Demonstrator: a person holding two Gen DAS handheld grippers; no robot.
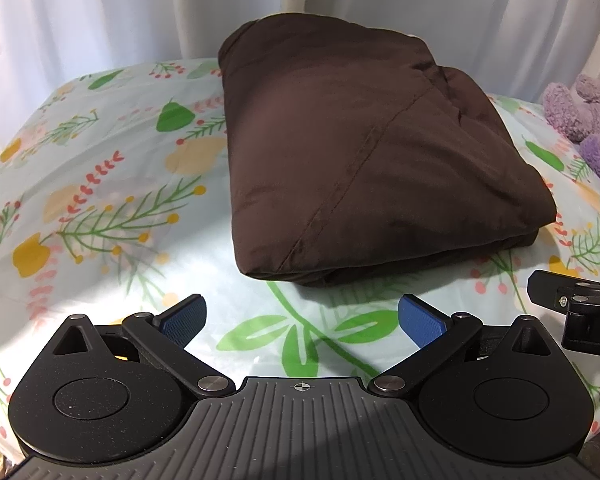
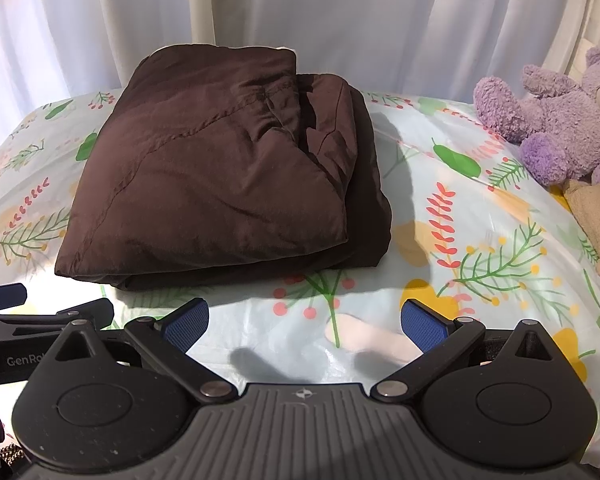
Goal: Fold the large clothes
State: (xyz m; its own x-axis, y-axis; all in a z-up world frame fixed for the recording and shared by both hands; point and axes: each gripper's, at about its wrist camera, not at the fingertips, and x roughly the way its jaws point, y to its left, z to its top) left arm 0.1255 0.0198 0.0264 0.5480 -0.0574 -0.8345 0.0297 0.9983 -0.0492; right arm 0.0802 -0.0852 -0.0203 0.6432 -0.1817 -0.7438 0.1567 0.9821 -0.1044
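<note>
A dark brown garment (image 1: 364, 152) lies folded into a thick rectangular bundle on the floral sheet (image 1: 112, 184). It also shows in the right wrist view (image 2: 220, 176), with looser folds on its right side. My left gripper (image 1: 302, 318) is open and empty, held just in front of the bundle's near edge. My right gripper (image 2: 304, 322) is open and empty, in front of the bundle and a little to its right. Part of the right gripper (image 1: 576, 304) shows at the right edge of the left view, and part of the left gripper (image 2: 44, 320) at the left edge of the right view.
A purple plush bear (image 2: 560, 120) lies at the right on the sheet, also seen in the left wrist view (image 1: 588, 120). A beige plush toy (image 2: 596, 216) lies below it. White curtains (image 2: 340, 20) hang behind the bed.
</note>
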